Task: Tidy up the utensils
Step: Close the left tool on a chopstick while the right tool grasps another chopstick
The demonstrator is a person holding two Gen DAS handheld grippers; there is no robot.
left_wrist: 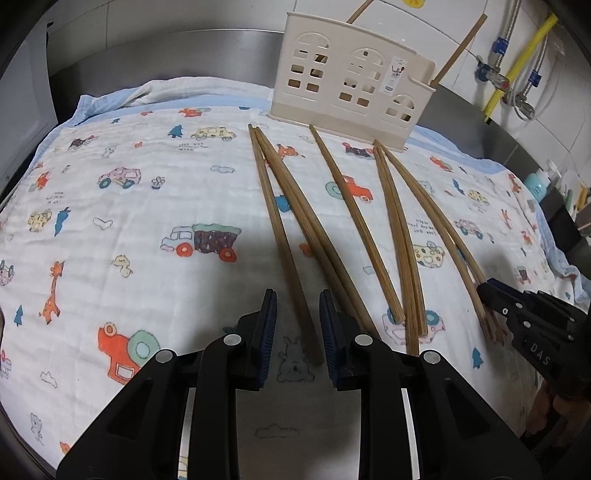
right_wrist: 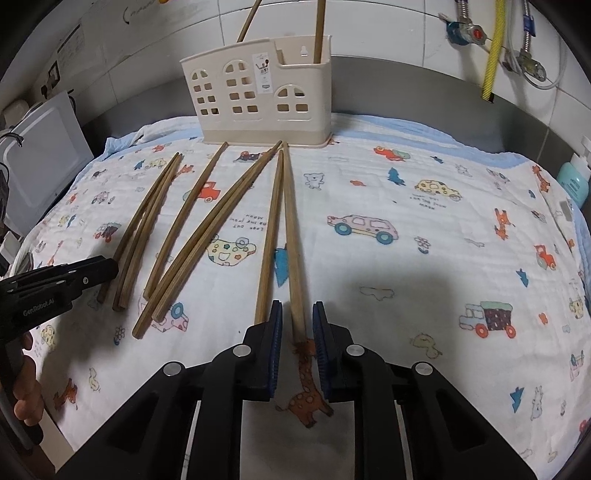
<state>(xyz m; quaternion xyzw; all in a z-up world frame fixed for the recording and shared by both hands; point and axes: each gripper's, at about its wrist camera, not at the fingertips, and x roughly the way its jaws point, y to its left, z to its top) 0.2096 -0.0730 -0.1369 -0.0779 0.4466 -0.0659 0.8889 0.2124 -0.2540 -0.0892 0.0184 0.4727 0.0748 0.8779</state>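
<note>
Several brown wooden chopsticks lie fanned on a cartoon-print cloth (left_wrist: 147,221), in front of a cream house-shaped utensil holder (left_wrist: 351,81) (right_wrist: 258,92). Two chopsticks (right_wrist: 319,29) stand in the holder. My left gripper (left_wrist: 298,299) is open low over the cloth, with the near end of the leftmost chopstick (left_wrist: 273,221) lying between its blue pads, untouched. My right gripper (right_wrist: 297,308) is also open, its pads close on either side of the rightmost chopstick (right_wrist: 291,221) without pressing it. Each gripper shows at the edge of the other's view: the left gripper (right_wrist: 110,269) and the right gripper (left_wrist: 487,295).
The cloth covers a steel counter against a tiled wall with pipes and a yellow hose (right_wrist: 491,55). A white appliance (right_wrist: 44,155) stands at the left edge and a teal bottle (right_wrist: 572,181) at the right. A hand (right_wrist: 26,398) holds the left gripper's handle.
</note>
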